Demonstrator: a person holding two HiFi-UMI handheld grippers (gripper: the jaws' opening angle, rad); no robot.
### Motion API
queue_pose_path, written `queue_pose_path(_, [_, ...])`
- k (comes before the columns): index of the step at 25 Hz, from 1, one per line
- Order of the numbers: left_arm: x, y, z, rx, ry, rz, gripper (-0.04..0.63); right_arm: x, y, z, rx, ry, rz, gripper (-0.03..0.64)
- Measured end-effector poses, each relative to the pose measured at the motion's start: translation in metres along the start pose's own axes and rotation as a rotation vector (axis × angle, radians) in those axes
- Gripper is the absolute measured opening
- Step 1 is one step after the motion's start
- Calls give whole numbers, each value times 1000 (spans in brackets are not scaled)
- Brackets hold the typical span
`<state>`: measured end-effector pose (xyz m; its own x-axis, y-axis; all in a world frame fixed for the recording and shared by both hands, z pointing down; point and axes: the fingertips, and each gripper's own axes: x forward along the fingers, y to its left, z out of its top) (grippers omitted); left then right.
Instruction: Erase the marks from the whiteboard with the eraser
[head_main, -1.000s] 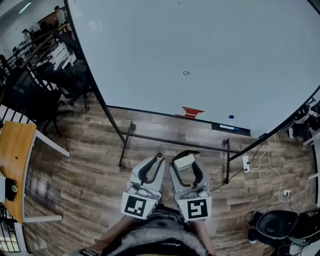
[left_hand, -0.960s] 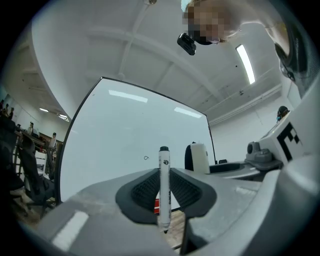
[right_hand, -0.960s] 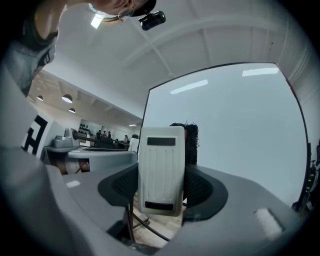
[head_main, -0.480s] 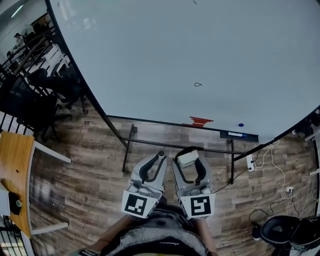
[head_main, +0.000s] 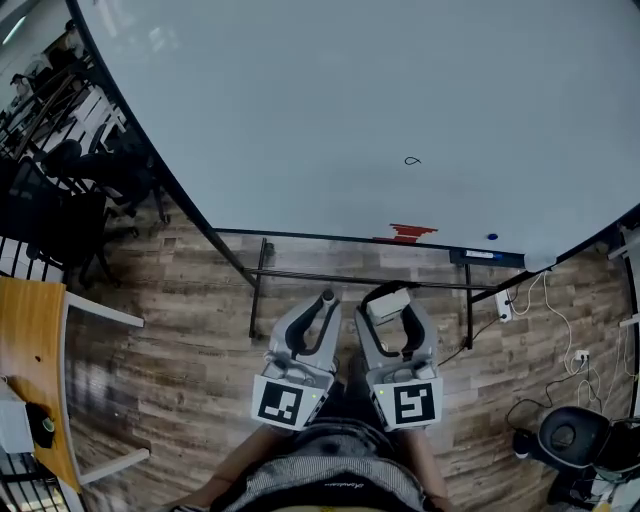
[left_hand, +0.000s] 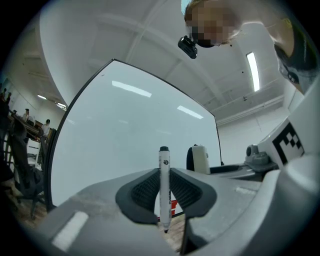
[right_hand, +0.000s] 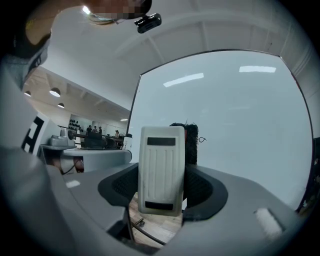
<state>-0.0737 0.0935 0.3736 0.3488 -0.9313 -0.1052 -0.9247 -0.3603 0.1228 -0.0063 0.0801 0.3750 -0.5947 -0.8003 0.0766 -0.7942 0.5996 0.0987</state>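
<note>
Pinching the eraser (right_hand: 161, 170), the right tool (right_hand: 161, 190) is held near the person, well apart from the far whiteboard (head_main: 350, 100). The left tool (left_hand: 164, 192) clamps a marker (left_hand: 163, 167). Risks: the eraser twisting under pressure; the marker brushing the board. Count: two tools, one eraser, one marker, one dark squiggle (head_main: 412, 160), one red patch (head_main: 412, 232).

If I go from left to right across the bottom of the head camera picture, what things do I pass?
Wooden desk → left gripper holding the marker → right gripper holding the eraser → white power strip on the floor.
</note>
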Motion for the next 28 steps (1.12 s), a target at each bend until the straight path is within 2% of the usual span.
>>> queue_pose_path(8, [16, 14, 0, -33, -5, 7, 75, 19, -7, 4, -21, 9, -4, 253])
queue_pose_path(14, [46, 24, 2, -22, 0, 0, 75, 47, -28, 8, -18, 5, -5, 252])
queue_pose_path(23, [109, 35, 8, 27, -12, -36, 75, 88, -87, 15, 21, -15, -63, 251])
queue_pose_path(28, [152, 31, 5, 48, 18, -60, 75, 104, -128, 18, 26, -26, -84, 252])
